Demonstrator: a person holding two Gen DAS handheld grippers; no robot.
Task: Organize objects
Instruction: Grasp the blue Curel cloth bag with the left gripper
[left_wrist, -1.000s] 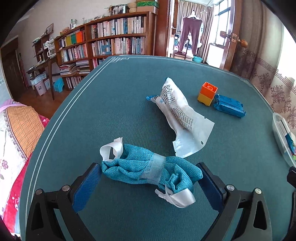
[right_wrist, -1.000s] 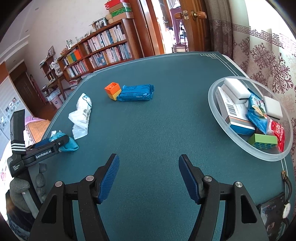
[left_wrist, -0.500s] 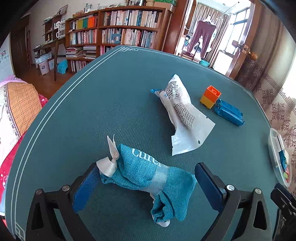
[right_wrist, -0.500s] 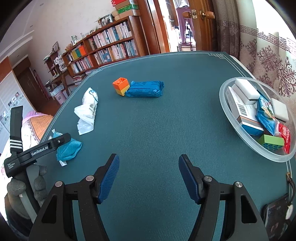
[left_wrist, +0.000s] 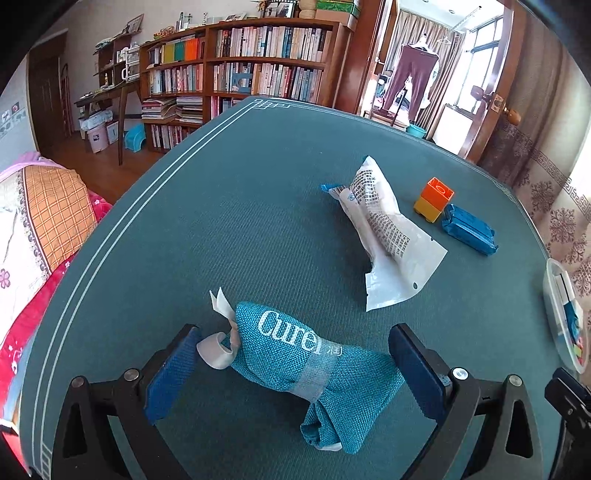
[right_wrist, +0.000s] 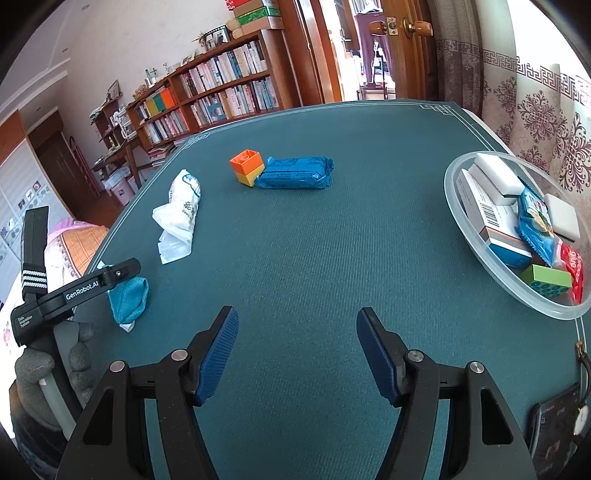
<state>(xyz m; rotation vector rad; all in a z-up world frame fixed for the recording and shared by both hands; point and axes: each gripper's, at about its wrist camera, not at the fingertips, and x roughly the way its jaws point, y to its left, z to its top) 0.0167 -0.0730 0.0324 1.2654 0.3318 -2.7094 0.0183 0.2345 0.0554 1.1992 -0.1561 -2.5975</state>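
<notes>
The green worktop (right_wrist: 332, 258) carries a clear bowl (right_wrist: 476, 251) full of boxes and packets at the right. Far from it lie a white bag (left_wrist: 384, 225), a blue packet (right_wrist: 293, 173) touching an orange block (right_wrist: 246, 167), and a teal pouch (left_wrist: 306, 365) between the wide-open left claw (left_wrist: 295, 373) – whether its pads touch the cloth I cannot tell. The right claw (right_wrist: 297, 354) is wide open – it holds nothing

Bookshelves (left_wrist: 258, 66) line the wall; a phone (right_wrist: 557, 428) lies beside a watch (right_wrist: 581, 417).
</notes>
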